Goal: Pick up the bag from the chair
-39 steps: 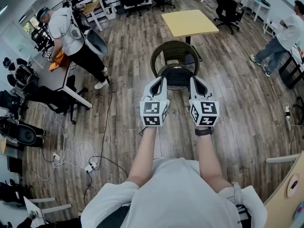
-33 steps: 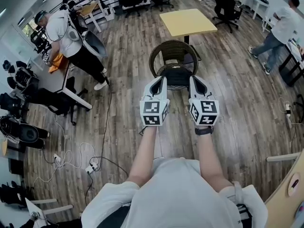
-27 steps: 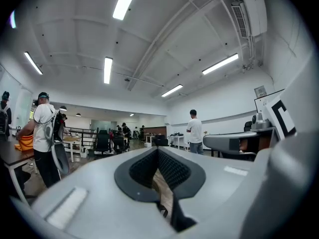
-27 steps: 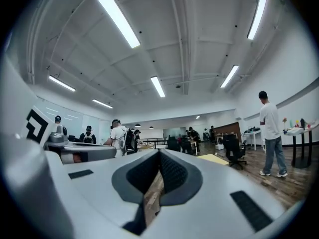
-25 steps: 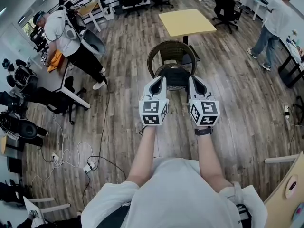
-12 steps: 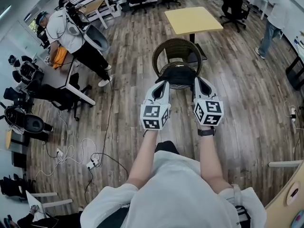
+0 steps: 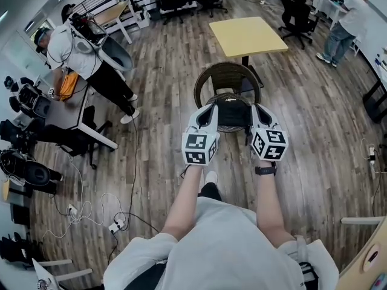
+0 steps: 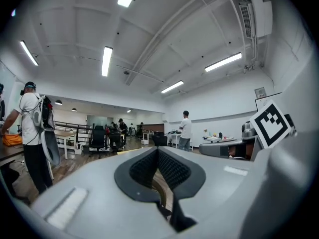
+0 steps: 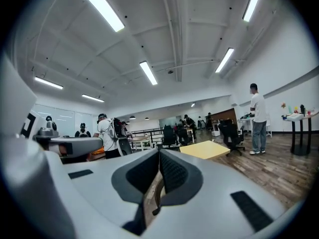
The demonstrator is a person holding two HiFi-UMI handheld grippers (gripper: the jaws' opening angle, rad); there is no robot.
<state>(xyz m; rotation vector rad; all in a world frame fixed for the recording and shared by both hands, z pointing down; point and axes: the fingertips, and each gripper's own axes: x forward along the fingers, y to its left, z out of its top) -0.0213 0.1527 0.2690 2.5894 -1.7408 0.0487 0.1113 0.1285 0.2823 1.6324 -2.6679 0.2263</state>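
Left claw and right claw both staying pressed together and empty, pointing level, framing the black bag from above, bag sitting on the round wicker chair, yellow desk standing beyond.

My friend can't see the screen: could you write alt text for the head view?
From above, a person holds the left gripper and right gripper, both shut, out toward a black bag on a round wicker chair; a yellow table stands beyond.
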